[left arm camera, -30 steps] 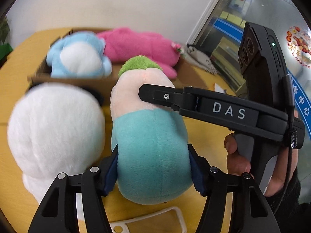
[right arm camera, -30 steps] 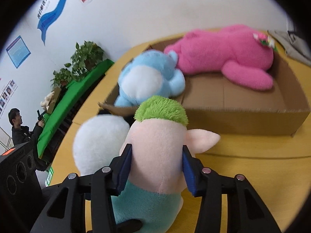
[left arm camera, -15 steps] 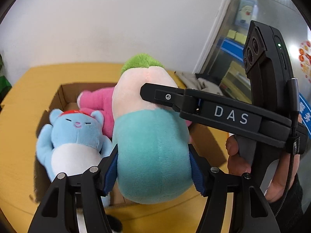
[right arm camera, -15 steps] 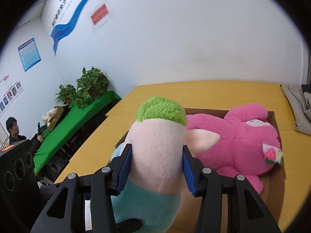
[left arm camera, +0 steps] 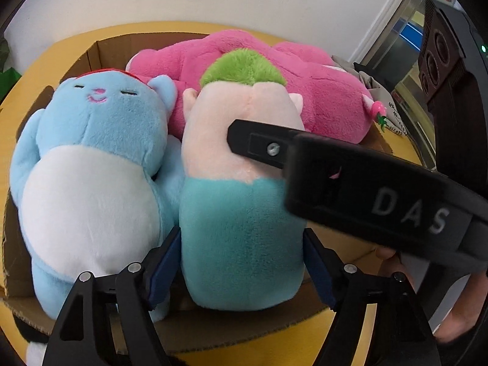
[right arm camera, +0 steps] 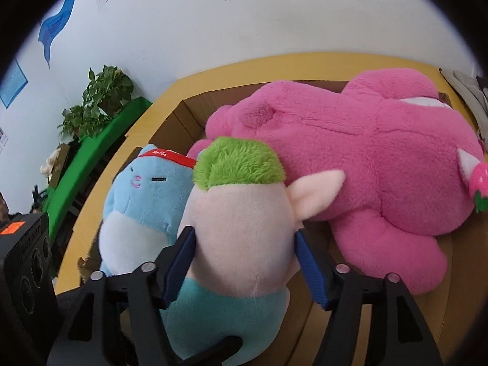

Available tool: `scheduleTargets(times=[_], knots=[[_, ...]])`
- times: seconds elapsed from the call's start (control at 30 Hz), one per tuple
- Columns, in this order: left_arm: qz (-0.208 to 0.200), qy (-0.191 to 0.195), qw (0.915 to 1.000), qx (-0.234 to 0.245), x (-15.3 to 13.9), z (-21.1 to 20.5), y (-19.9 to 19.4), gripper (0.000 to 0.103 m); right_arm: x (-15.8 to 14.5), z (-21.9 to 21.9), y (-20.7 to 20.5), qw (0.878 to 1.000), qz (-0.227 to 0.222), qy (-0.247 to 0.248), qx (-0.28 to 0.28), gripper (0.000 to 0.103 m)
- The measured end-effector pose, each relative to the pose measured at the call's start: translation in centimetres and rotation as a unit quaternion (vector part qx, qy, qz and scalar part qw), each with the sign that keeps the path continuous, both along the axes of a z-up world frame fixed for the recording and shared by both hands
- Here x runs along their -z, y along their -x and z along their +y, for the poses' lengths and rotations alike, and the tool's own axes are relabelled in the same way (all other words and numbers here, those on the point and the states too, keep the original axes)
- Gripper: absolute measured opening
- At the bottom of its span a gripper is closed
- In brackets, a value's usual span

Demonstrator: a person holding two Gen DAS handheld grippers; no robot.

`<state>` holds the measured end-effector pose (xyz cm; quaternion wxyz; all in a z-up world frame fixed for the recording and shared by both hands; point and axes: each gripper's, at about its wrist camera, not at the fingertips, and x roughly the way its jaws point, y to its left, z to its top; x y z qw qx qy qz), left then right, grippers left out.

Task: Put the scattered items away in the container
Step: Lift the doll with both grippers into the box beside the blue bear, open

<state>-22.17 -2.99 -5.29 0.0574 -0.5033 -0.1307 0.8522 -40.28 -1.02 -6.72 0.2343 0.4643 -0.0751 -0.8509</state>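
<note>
A plush with green hair, peach head and teal body is held by both grippers over the cardboard box. My left gripper is shut on its teal body. My right gripper is shut on its peach head; one right finger crosses the left wrist view. In the box, a blue bear plush lies left of it and a pink plush lies behind, also in the right wrist view. The held plush touches both.
The box sits on a yellow table against a white wall. A white plush shows at the lower left outside the box. Grey cloth lies right of the box. Plants and a green table stand far left.
Both grippers have carried the green-haired plush forward and down from above the box into it, between the blue bear and the pink plush. Both grips have held.
</note>
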Motion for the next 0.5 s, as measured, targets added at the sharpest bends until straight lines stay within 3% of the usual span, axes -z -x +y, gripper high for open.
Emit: scheduleTargets(times=[0.17, 0.37, 0.5], knots=[[0.043, 0.039, 0.9982, -0.019, -3.7, -0.4, -5.2, 0.079, -2.4, 1.8, -2.8, 0.999, 0.022, 0.025, 0.032, 0.079], [0.119, 0.08, 0.9888, -0.042, -8.4, -1.6, -13.6, 0.081, -7.5, 3.9, -8.7, 0.991, 0.11, 0.03, 0.077, 0.082], [0.145, 0.107, 0.9823, -0.052, -9.5, -2.2, -17.5, 0.081, -8.6, 4.8, -12.7, 0.983, 0.14, 0.015, 0.12, 0.082]])
